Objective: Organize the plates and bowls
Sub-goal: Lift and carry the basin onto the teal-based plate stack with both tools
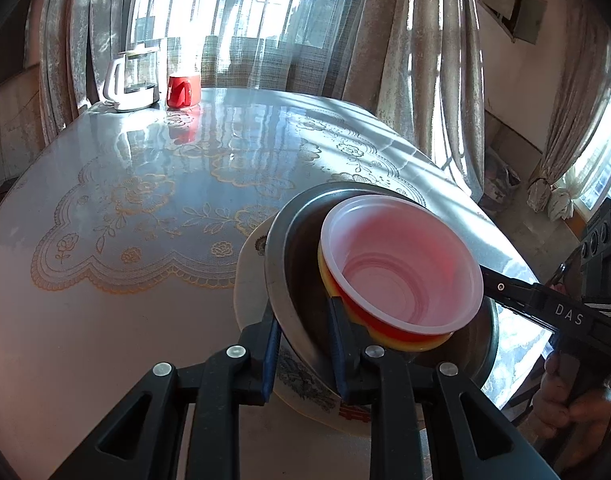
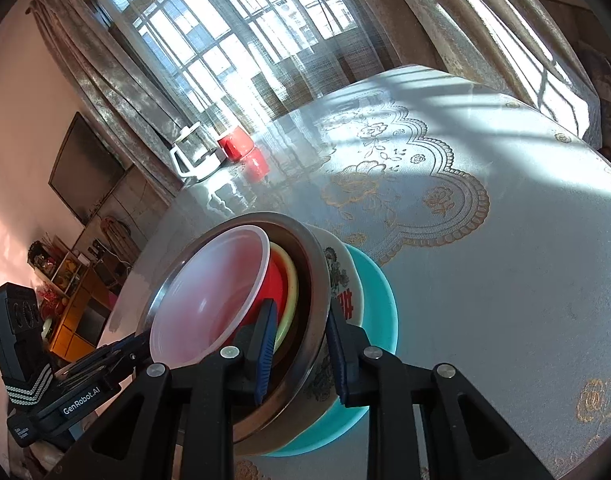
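A stack stands on the table: a teal plate [image 2: 379, 312], a white flowered plate [image 2: 345, 276] [image 1: 251, 276], a steel bowl [image 1: 283, 252] [image 2: 311, 280], a yellow bowl [image 1: 409, 344] [image 2: 287, 300] and a red bowl with a white inside [image 1: 401, 264] [image 2: 209, 296]. My left gripper [image 1: 303, 344] straddles the steel bowl's near rim, one finger inside and one outside. My right gripper [image 2: 299, 348] straddles the steel bowl's rim on the opposite side. Both pairs of jaws stand close on the rim.
A white glass kettle [image 1: 131, 80] [image 2: 193, 156] and a red mug [image 1: 183, 90] [image 2: 235, 142] stand at the table's far edge by the curtained window. The lace-patterned tablecloth [image 1: 145, 208] covers the table. Shelves [image 2: 69, 292] stand beyond the table's edge.
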The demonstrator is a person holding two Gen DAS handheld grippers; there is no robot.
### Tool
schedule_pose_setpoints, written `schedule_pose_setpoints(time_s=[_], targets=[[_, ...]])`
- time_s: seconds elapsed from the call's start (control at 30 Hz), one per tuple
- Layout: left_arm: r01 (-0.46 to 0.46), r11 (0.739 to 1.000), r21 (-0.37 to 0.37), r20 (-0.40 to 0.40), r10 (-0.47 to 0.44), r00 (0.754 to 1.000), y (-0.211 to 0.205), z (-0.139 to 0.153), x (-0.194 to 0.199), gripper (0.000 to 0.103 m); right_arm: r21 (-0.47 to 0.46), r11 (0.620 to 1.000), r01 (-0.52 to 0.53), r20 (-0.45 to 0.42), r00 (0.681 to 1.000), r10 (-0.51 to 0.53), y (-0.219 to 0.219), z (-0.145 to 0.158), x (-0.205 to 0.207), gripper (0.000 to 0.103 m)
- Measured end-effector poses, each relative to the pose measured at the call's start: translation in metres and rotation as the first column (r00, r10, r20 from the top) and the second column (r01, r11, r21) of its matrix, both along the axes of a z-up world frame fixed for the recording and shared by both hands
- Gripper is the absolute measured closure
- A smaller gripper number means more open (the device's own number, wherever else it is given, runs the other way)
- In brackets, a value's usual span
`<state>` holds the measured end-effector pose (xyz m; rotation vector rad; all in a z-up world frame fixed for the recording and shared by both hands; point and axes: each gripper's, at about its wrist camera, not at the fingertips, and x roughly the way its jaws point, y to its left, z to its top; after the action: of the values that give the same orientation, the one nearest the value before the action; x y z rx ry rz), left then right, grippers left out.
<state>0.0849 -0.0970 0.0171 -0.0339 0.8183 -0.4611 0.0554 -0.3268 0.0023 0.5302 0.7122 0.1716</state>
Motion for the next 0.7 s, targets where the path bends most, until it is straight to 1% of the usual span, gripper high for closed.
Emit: schedule_pose_setpoints(time_s=[0.27,0.7], targets=[[0.006,1.0,-0.021,-0.021,-0.006,1.0,0.0017,-0.0024,-0.0006,0.077,0.001,1.0,-0.002,-0.011,1.0,0.002,0.0012,-0.0015,0.0005,0.077],[0.001,0.999,-0.039,-0.01,-0.001,1.0,0.0057,-0.0018,-0.0093,0.075,0.006,1.0,0.002,-0.011,1.0,-0.002,0.003,-0.0033,-0.0061,0.078]])
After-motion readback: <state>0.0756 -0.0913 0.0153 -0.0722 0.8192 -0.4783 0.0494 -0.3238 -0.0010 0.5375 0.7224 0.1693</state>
